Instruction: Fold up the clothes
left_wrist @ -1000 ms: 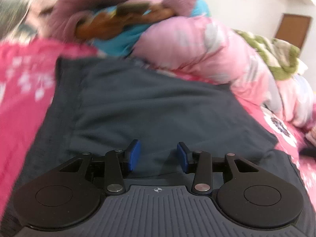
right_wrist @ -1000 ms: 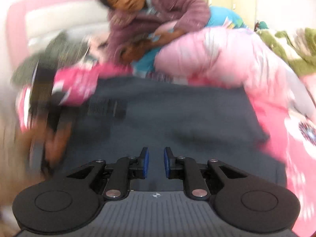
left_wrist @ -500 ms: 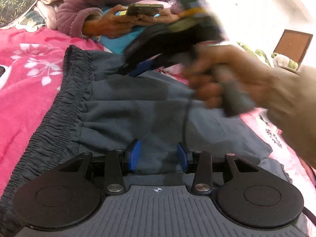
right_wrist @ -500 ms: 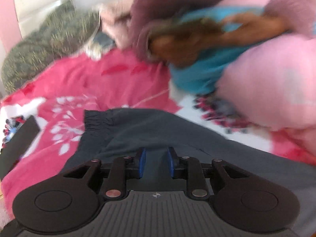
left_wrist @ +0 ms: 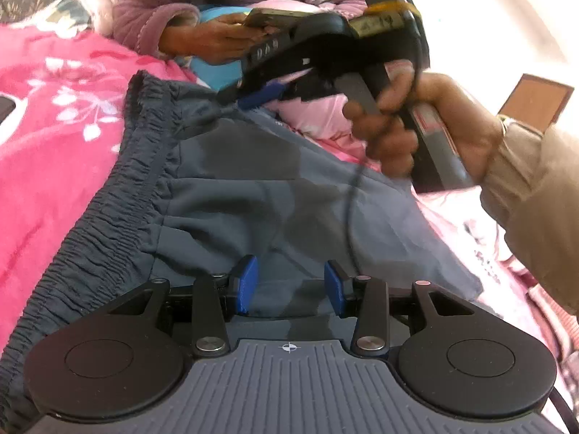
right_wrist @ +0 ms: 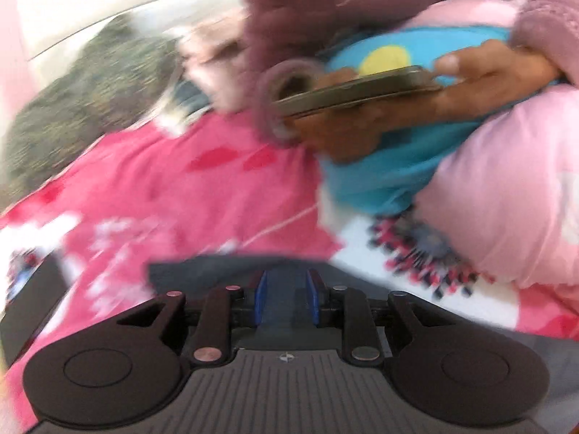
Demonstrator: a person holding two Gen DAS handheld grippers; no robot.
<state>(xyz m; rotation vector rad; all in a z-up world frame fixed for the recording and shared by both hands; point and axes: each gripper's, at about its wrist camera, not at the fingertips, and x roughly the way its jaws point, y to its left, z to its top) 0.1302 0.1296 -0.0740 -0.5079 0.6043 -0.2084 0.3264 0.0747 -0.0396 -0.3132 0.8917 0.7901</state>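
A: How far is the folding now?

B: I judge it is in an early or middle step. The dark grey trousers [left_wrist: 253, 188] lie spread on the pink flowered blanket [left_wrist: 47, 137], with the elastic waistband [left_wrist: 119, 195] along the left side. The cloth looks doubled once, but I cannot say this for sure. No compact, finished stack is visible.

A: What are the tools doing?

B: The left gripper [left_wrist: 289, 287] is partly open, low over the near part of the trousers. Cloth shows between its blue pads, but they do not press on it. The right gripper [right_wrist: 286, 298] is at the far edge of the trousers, near the waistband corner. Its jaws have a narrow gap with dark cloth in it; whether they pinch it, I cannot tell.

A: What is left?

B: Probably to take this far edge and bring it over, then smooth the fabric.
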